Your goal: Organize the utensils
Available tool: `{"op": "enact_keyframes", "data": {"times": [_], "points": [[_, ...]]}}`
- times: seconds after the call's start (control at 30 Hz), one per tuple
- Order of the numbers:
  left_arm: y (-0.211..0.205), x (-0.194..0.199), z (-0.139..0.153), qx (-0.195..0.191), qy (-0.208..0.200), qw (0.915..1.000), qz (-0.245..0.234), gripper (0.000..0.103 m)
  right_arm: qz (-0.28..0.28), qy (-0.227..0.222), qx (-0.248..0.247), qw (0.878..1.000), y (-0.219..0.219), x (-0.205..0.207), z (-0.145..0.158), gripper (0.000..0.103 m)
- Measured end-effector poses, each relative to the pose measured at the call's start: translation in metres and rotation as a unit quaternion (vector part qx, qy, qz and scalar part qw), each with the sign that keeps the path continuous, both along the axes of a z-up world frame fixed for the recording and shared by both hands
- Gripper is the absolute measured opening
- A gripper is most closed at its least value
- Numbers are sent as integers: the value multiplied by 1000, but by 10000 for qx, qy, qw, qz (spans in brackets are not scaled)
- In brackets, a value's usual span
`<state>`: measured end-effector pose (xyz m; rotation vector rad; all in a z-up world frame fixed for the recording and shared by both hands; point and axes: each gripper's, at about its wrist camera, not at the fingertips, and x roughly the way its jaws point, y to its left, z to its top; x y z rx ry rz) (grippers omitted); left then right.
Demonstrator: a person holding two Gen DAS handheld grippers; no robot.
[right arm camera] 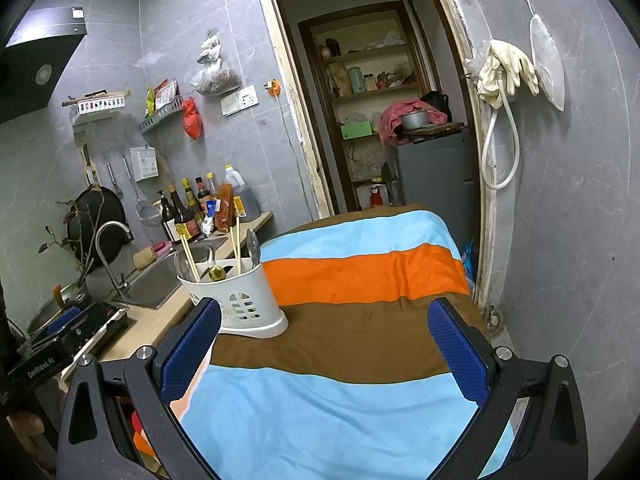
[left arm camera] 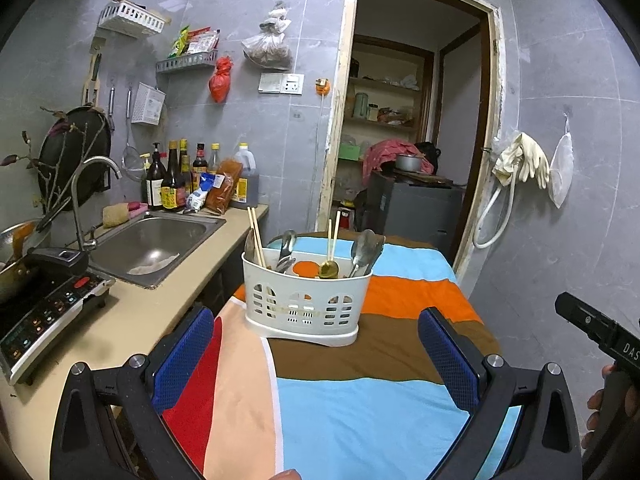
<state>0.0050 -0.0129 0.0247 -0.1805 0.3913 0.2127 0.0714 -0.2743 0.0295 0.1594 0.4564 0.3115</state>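
We are hovering left gripper [left arm camera: 316, 354] and right gripper [right arm camera: 324, 344], fingers wide, holding nothing | white utensil caddy [left arm camera: 306, 304] on striped cloth [left arm camera: 360, 412] | risk: nudging it tips chopsticks [left arm camera: 256, 240] and spoons [left arm camera: 362, 248].

Left gripper [left arm camera: 316, 356] is hovering level with jaws spread wide, blue pads [left arm camera: 184, 354] facing each other, nothing between them. Right gripper [right arm camera: 324, 350] is hanging likewise, jaws wide apart, blue pads [right arm camera: 460, 356] bare. In the left wrist view, the right gripper's black body is showing at the frame's right edge, with the person's right hand [left arm camera: 600, 404] wrapping its handle. Both grippers are pointing forward, side by side.
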Motion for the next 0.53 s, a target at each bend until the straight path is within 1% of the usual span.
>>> {"op": "enact_keyframes", "data": {"times": [0.4, 0.53], "points": [[6, 5, -2, 42, 42, 10000, 17, 102, 26, 92, 18, 10000, 5, -1, -4, 101], [11, 8, -4, 17, 75, 10000, 33, 102, 42, 134, 18, 9999, 12, 5, -4, 101]]}}
